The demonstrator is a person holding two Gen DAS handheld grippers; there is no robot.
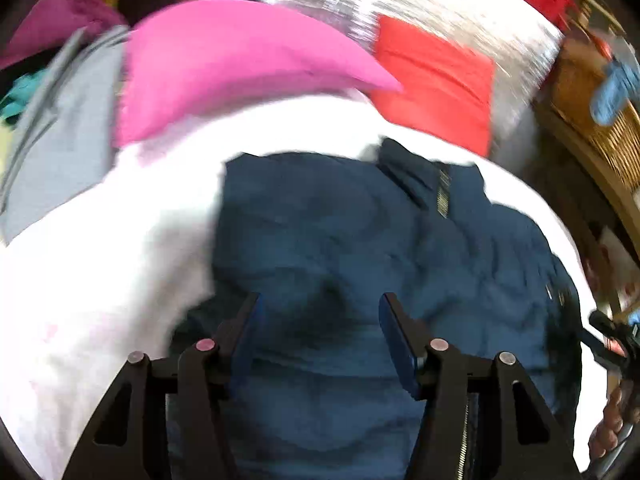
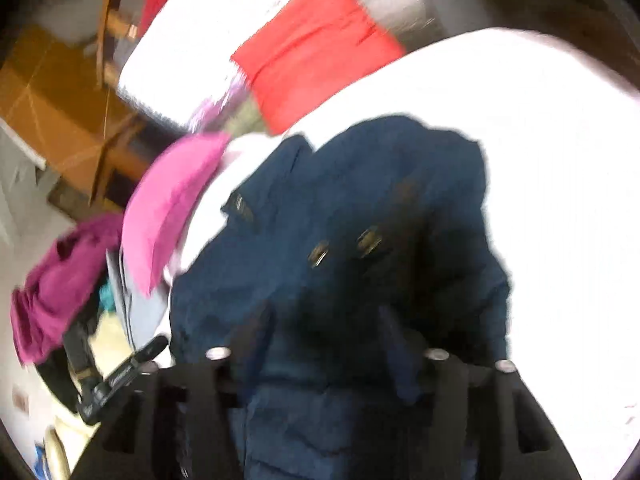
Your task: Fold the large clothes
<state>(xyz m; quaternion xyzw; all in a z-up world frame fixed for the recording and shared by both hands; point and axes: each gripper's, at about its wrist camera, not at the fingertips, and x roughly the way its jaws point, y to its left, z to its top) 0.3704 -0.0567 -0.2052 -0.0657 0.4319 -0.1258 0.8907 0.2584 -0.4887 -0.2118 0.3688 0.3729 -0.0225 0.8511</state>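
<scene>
Item: navy jacket [image 1: 340, 232], large, zip-fronted, with metal snaps; it lies rumpled on a white surface [image 1: 100, 260], collar end away from us, beside a pink cushion [image 1: 224, 64] and a red folded cloth [image 1: 436, 80]; a grey garment [image 1: 60, 136] sits off to the left.

Left gripper [image 1: 320, 308]: jaws spread, hovering over the jacket's lower body, nothing between the pads.

Right gripper [image 2: 328, 320]: blurred and dark against the cloth; its jaws look parted above the fabric; we see nothing pinched.

Handling, as we judge it: padded, soft, fairly bulky, light for its size; the shell may be slick; it will slump, not hold a crease.

Hold: we would pinch the hem corners or side seams, one per gripper, clear of the zip [image 1: 466, 440].
</scene>
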